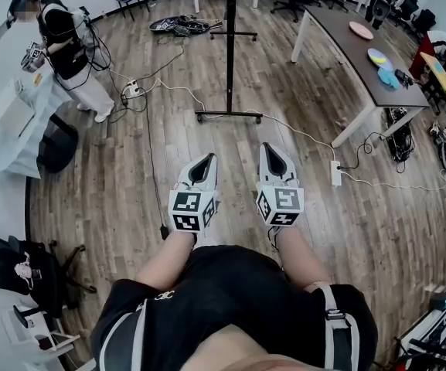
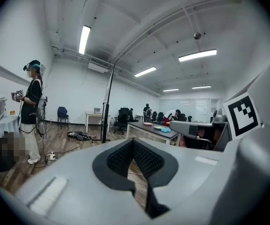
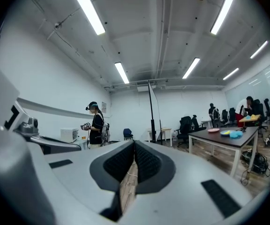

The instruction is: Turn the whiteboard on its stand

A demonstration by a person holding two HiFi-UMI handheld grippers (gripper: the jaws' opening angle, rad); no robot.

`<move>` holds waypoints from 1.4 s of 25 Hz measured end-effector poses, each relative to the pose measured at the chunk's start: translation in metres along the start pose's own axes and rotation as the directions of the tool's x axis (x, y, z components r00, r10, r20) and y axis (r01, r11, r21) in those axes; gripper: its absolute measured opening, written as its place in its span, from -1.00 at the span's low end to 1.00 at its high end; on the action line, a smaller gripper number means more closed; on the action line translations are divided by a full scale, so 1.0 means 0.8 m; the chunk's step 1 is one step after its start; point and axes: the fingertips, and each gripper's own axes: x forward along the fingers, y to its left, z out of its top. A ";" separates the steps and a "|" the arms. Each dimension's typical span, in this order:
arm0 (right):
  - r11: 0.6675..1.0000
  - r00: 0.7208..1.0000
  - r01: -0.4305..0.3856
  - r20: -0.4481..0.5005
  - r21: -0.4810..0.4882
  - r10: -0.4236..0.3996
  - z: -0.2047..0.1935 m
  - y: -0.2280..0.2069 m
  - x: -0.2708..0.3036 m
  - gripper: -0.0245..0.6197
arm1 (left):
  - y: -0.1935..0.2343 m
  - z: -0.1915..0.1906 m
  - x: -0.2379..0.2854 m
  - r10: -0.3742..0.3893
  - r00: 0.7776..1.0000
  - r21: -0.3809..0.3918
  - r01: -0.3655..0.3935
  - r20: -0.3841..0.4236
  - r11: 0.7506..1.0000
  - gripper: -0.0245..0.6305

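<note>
My left claw (image 1: 204, 161) and right claw (image 1: 273, 153), both closed tight on nothing, side by side above the floor (image 1: 130, 176); the whiteboard stand (image 1: 229, 60) is well ahead.

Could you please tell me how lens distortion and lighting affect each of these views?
Head view: wide-angle bend curves the wooden floor, light even, stand sharp. Left gripper view: dark round rim, ceiling lights glare white. Right gripper view: same round rim, the right hand-held gripper up close looks slightly soft.

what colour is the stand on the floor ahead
Black; the stand shows best in the head view.
</note>
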 end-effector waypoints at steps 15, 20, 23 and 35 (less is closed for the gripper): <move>0.999 0.999 0.045 -0.027 0.005 -0.045 -0.009 0.077 0.047 -0.90 | 0.099 0.004 -0.012 -0.051 0.998 -0.016 0.052 0.026 0.999 -0.89; 0.998 0.997 0.063 -0.031 -0.013 -0.064 -0.014 0.078 0.052 -0.90 | 0.115 -0.002 -0.013 -0.048 0.999 -0.030 0.048 0.024 0.998 -0.89; 0.997 0.997 0.076 -0.024 0.000 -0.076 -0.012 0.074 0.059 -0.90 | 0.117 -0.002 -0.008 -0.063 0.998 -0.020 0.063 0.018 0.998 -0.90; 0.999 0.998 0.045 0.032 0.020 -0.046 -0.012 0.011 0.134 -0.90 | 0.128 0.020 0.078 -0.028 0.999 0.048 0.027 0.032 0.999 -0.89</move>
